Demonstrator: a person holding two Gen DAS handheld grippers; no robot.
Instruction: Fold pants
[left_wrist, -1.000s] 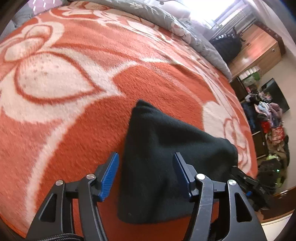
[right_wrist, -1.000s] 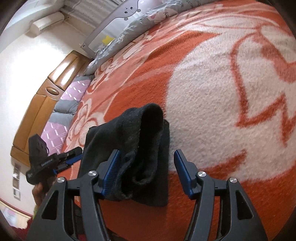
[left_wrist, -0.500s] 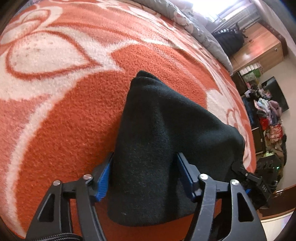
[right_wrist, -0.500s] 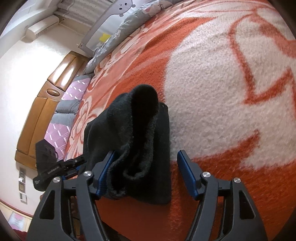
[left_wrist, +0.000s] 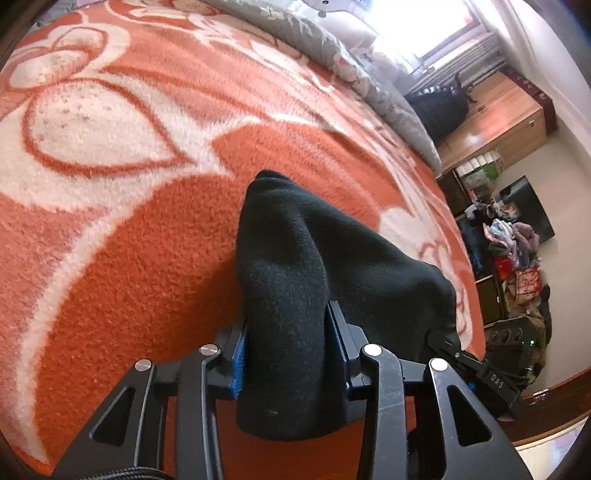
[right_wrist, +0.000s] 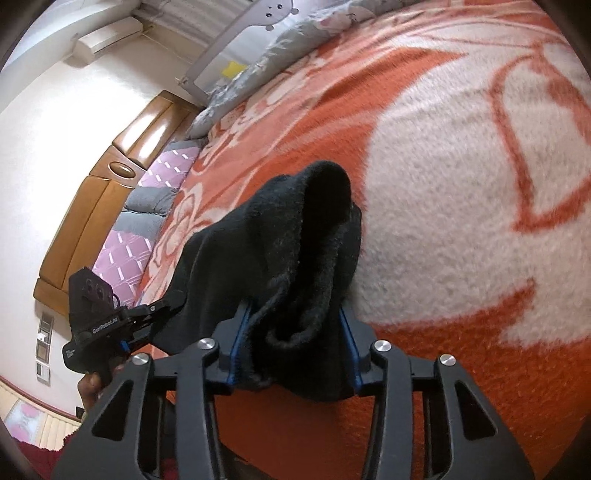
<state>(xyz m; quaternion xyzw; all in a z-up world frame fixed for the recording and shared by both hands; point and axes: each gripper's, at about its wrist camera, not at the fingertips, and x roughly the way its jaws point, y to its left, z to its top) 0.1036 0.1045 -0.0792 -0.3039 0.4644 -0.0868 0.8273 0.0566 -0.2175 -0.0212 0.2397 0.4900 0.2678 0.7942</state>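
Folded black fleece pants (left_wrist: 295, 266) lie on an orange and white blanket (left_wrist: 129, 240) covering a bed. My left gripper (left_wrist: 286, 332) grips their near left corner, jaws closing, blue pads pressing a raised ridge of cloth. In the right wrist view the pants (right_wrist: 303, 229) bunch up at the other near corner, where my right gripper (right_wrist: 295, 332) is closing with its pads tight on the thick hem. Each view shows the other gripper at the far side of the garment: the right one (left_wrist: 476, 369) and the left one (right_wrist: 110, 325), held by a hand.
A grey floral quilt (left_wrist: 332, 48) runs along the blanket's far side. A wooden cabinet (left_wrist: 498, 110) and heaped clothes (left_wrist: 509, 251) stand beyond the bed on the right. A wooden headboard (right_wrist: 103, 192) and purple pillow (right_wrist: 147, 206) lie on the left.
Both pairs of jaws have narrowed onto the pants' near edge. The cloth, flat a second ago, now stands bunched in a ridge between each pair of pads.
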